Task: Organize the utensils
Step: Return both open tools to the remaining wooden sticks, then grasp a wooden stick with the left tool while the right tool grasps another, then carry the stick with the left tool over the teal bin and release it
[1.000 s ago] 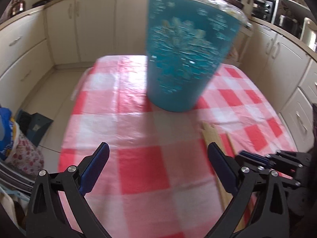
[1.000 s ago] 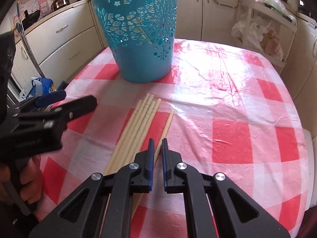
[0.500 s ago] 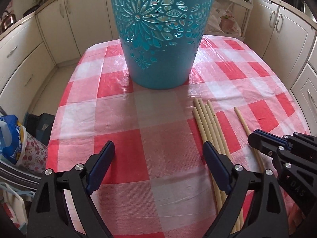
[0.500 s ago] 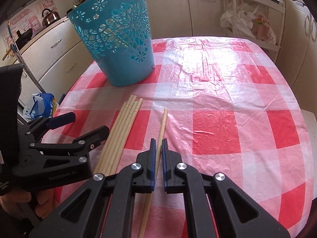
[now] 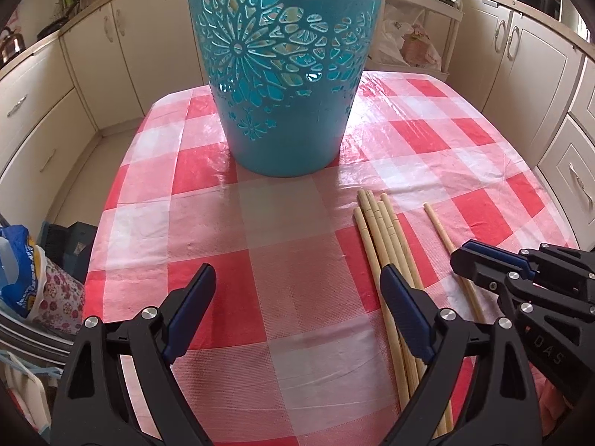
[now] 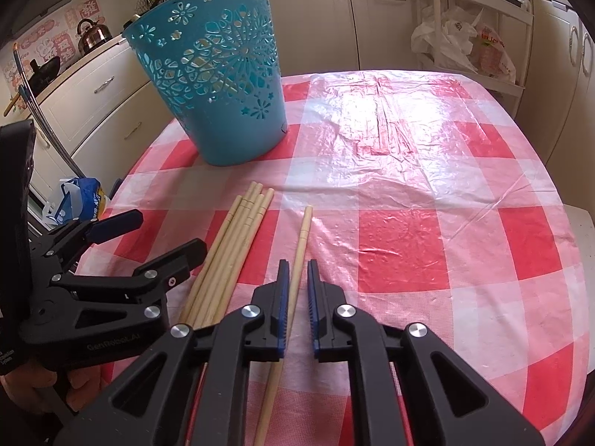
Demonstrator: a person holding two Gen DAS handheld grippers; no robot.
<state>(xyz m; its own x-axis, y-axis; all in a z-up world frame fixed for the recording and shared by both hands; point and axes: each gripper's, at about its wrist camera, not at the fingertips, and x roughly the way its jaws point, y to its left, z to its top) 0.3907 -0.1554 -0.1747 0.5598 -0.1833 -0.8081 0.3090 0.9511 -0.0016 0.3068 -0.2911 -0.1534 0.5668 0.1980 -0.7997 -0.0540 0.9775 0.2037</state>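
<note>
A bundle of several wooden chopsticks lies on the red-and-white checked tablecloth. A single chopstick lies apart to their right. A blue cut-out basket stands upright behind them. My left gripper is wide open and empty, just left of the bundle; it also shows in the right wrist view. My right gripper is slightly open, its jaws on either side of the single chopstick with small gaps.
Cream kitchen cabinets surround the table. A blue bag sits on the floor at the left. A white rack with plastic bags stands behind the table. The table edge runs close on the right.
My right gripper has opened a little around the single chopstick. Both views have drawn slightly closer to the chopsticks. The left gripper stays wide open.
</note>
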